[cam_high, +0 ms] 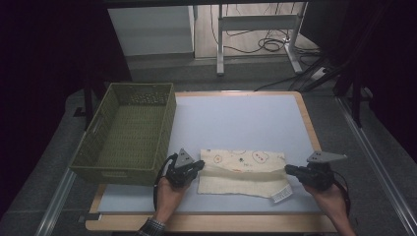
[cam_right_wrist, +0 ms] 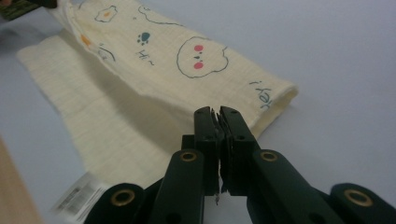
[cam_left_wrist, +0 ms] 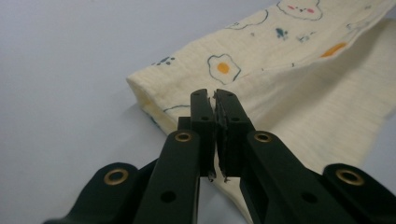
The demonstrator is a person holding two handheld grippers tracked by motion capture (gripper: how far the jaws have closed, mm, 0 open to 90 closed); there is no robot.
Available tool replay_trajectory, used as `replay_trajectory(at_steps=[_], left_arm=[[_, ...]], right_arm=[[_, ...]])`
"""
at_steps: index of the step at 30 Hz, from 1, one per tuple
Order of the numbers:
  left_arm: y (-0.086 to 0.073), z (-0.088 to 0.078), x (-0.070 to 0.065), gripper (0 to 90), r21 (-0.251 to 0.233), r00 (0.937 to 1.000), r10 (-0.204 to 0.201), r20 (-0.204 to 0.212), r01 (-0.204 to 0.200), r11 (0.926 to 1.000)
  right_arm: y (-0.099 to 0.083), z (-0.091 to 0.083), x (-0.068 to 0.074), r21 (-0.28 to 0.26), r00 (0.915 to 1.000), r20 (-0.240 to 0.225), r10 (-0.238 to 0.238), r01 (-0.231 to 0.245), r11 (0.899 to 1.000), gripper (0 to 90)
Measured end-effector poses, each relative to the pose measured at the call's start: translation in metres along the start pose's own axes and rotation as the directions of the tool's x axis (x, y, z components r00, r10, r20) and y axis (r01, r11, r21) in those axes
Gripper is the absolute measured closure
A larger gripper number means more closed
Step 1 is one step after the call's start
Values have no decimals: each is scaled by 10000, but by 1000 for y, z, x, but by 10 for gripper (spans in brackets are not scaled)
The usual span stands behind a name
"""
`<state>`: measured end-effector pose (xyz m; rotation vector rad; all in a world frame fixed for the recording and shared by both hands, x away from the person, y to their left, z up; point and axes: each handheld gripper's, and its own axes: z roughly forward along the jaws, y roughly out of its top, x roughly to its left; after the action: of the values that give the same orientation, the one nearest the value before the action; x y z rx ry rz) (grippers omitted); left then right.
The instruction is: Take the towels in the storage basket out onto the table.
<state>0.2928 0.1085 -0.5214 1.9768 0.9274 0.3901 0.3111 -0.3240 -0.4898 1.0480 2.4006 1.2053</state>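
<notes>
The folded cloth [cam_high: 243,172] lies on the table just right of the green basket [cam_high: 127,132]. The left gripper [cam_high: 196,165] and right gripper [cam_high: 290,170] sit at the cloth's two ends, jaws fully closed, seemingly pinching its folded edge. Uneven pulling could spoil the fold.

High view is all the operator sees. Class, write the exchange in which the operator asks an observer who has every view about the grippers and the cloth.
Operator: Is the left gripper open?
Observer: No, its jaws are shut, tips by the folded end of the cloth.
Operator: And the right gripper?
Observer: Shut too. Just beyond it the cloth shows a printed face with pink cheeks.
</notes>
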Motion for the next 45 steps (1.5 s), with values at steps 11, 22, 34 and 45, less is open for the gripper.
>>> replay_trajectory(at_steps=[11,22,34,45], left_arm=[[-25,-15,-18,862,275,9979,293,576,-310,9991],[-28,-34,-13,497,205,9954,-283,917,265,9994],[14,15,9,711,561,9989,-351,-302,367,9978],[13,54,38,494,1293,9967,-377,-717,468,9905]], right_arm=[[-26,-13,27,394,9993,-234,-289,298,9988,861],[-37,-30,26,368,9998,-180,27,-20,9993,719],[5,3,-5,233,9982,592,0,-14,9997,769],[9,52,-32,966,9937,941,613,-703,9928,600]])
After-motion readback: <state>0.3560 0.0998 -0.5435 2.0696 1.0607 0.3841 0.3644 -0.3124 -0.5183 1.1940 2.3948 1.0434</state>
